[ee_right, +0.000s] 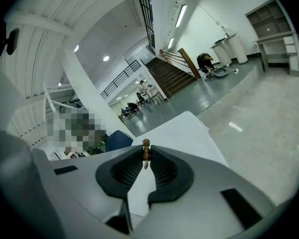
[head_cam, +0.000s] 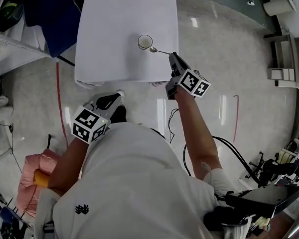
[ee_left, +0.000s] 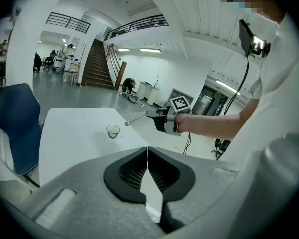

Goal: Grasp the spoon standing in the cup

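Note:
A small pale cup (head_cam: pixel 145 42) stands upright near the right side of the white table (head_cam: pixel 109 39). The metal spoon (head_cam: pixel 159 51) is outside the cup and lies roughly level just to its right, bowl end toward the cup. My right gripper (head_cam: pixel 171 55) is shut on its handle. In the right gripper view the brown handle tip of the spoon (ee_right: pixel 146 152) sticks up between the pads of the right gripper (ee_right: pixel 146 159). My left gripper (head_cam: pixel 116 96) hangs below the table's near edge with its jaws together and nothing in them. The left gripper view shows the cup (ee_left: pixel 112 131), the spoon (ee_left: pixel 133 119) and the right gripper (ee_left: pixel 150 113).
A blue chair (head_cam: pixel 50 14) stands at the table's left side. Cables (head_cam: pixel 234 153) run over the glossy floor at the right, near grey shelving (head_cam: pixel 286 59). A pink bundle (head_cam: pixel 32 176) lies at the lower left.

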Demonstrator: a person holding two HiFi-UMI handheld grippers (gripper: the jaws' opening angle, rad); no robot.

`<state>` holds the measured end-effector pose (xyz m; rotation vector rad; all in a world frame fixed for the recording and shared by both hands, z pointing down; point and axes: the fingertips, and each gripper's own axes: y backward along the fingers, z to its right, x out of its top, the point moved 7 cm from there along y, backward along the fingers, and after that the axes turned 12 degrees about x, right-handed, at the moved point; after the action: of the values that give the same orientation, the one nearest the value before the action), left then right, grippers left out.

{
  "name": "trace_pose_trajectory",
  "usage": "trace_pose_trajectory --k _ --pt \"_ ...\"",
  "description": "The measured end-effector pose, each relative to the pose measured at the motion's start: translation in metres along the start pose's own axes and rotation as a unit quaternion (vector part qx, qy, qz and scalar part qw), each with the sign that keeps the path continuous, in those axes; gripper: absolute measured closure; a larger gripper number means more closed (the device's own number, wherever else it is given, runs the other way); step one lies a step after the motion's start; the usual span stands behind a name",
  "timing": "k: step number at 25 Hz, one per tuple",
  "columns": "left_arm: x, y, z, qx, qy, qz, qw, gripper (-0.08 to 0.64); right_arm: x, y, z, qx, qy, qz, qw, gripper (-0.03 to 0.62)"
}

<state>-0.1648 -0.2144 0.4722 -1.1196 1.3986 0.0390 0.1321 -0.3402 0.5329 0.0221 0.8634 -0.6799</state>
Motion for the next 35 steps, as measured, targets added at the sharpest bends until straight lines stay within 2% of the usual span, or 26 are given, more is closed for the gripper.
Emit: trace_pose_trajectory --k 13,26,35 --pt "-0.001 0.015 0.092 0.025 -0.01 0.038 0.9989 0.548 -0.017 0.151 -0.031 0.049 -0.011 0.001 0.999 0.54" --pt "-0.045 0.034 0.148 0.051 0.003 0.037 0.998 0.548 -0.063 0.253 -0.051 0.075 -0.03 -0.008 0.997 0.54" --pt "-0.069 0.046 0.185 0.063 -0.002 0.034 0.9975 0.548 -0.083 0.297 -0.057 0.092 -0.032 -0.017 0.995 0.54"
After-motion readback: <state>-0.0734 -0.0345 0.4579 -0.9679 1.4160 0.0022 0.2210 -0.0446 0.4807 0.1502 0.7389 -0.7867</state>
